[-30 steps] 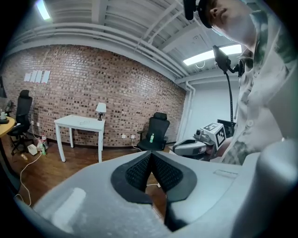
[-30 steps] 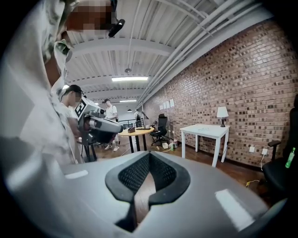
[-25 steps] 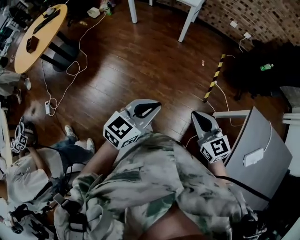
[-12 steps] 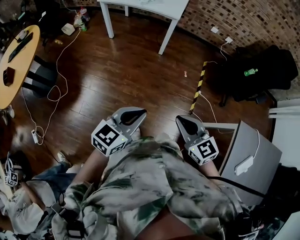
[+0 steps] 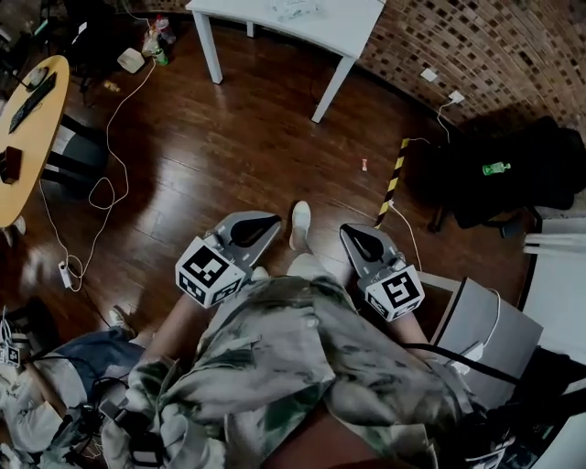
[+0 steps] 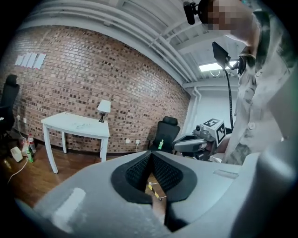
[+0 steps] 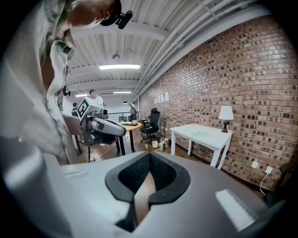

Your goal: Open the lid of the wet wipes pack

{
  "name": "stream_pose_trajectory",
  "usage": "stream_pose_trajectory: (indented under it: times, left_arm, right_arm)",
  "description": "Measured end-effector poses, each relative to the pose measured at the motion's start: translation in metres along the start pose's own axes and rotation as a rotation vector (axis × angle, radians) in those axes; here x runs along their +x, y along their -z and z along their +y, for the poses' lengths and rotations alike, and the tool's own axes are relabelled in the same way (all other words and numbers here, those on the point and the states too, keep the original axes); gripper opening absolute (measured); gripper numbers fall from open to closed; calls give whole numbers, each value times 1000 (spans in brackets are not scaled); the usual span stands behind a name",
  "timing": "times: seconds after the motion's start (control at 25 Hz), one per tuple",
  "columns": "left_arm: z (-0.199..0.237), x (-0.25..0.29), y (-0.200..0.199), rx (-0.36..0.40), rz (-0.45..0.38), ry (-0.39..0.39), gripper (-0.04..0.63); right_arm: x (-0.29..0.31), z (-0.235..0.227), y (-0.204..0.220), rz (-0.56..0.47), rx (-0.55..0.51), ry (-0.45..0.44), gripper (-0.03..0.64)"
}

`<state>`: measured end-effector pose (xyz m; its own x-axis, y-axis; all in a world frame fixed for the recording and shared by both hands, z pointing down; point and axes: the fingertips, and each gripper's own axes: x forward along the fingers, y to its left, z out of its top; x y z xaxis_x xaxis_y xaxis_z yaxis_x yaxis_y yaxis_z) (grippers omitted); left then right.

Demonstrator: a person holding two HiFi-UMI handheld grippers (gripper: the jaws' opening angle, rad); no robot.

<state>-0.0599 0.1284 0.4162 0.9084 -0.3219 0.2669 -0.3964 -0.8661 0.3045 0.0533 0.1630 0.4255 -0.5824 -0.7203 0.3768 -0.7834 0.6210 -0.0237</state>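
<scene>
Shoe now shows btwn left gripper & right gripper; white table is further in view vs 0.5 s ago. Both grippers' jaws are together, empty. Pale pack lies on table, well apart from grippers; lid too small to tell.

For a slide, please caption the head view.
Left gripper and right gripper, jaws shut, held over wood floor; white table ahead.
</scene>
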Motion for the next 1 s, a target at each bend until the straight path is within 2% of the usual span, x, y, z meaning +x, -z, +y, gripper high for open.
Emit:
stream_pose_trajectory:
  times: [0.32,0.52,0.64,0.8,1.0]
  left_arm:
    - [76,90,-73,26,2,-76,2]
    - [120,149,-110,42,0,-115,2]
    - [135,160,-115,51,30,-111,2]
    - [173,174,-118,36,62,-145,2]
    - [240,194,-132,28,39,-163,2]
  right_arm:
    - [65,-124,-45,-58,-53,-87,6]
    - [92,-199,-46,-49,-71,-121,6]
    - [114,-216,-42,-36,-39,-138,6]
    - [152,-234,-44,-35,-42,-179,6]
    - [204,-267,-60,-6,-56,-192,6]
